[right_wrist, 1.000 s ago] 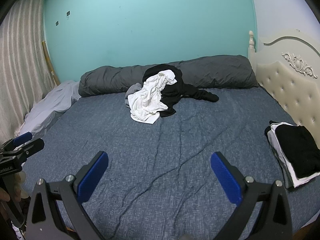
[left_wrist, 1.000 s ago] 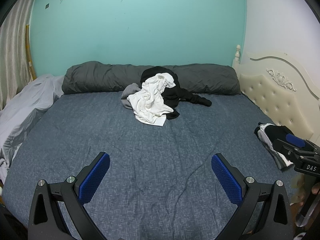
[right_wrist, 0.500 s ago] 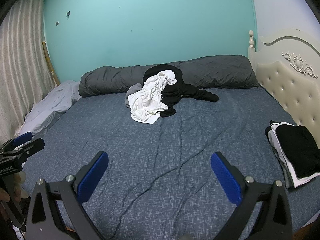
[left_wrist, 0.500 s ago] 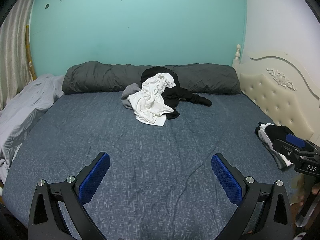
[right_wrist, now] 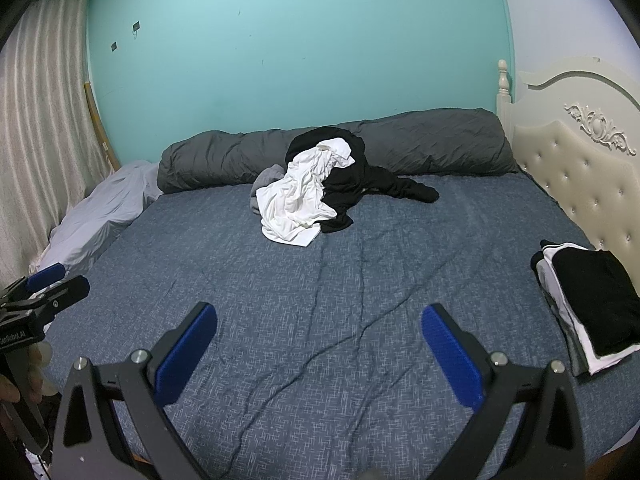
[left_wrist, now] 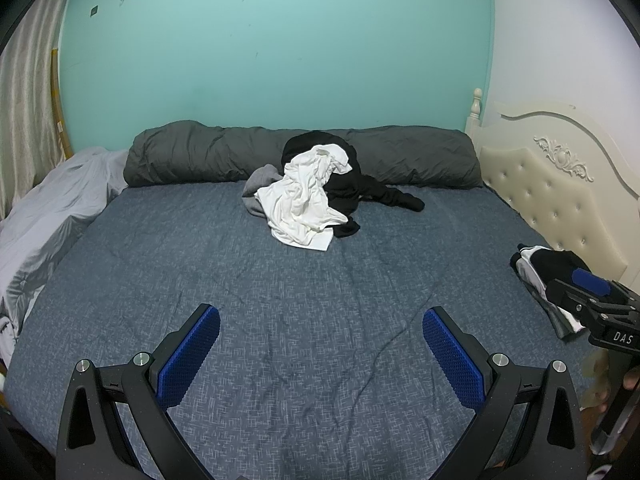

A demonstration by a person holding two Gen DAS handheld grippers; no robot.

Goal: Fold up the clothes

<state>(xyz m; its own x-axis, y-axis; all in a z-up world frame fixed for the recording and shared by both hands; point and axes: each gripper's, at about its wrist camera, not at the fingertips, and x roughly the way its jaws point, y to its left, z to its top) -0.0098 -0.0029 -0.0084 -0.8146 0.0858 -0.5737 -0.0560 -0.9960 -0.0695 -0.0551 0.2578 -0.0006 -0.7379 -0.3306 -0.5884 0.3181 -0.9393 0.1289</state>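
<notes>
A heap of unfolded clothes lies at the far middle of the bed: a crumpled white garment [left_wrist: 306, 204] [right_wrist: 298, 200] on top, a black garment [left_wrist: 360, 188] [right_wrist: 360, 184] behind and to its right, a grey piece [left_wrist: 260, 184] at the left. A stack of folded black and white clothes [right_wrist: 588, 308] [left_wrist: 540, 268] sits at the bed's right edge. My left gripper [left_wrist: 320, 344] hovers open over the near bedsheet, nothing between its blue pads. My right gripper [right_wrist: 318, 340] is open too, equally far from the heap.
The blue-grey bedsheet [left_wrist: 280, 300] has a few creases. A rolled dark grey duvet [left_wrist: 200, 156] lies along the teal wall. A pale grey sheet [left_wrist: 44, 216] bunches at the left. A cream tufted headboard [right_wrist: 580, 168] bounds the right. A curtain [right_wrist: 40, 140] hangs at the left.
</notes>
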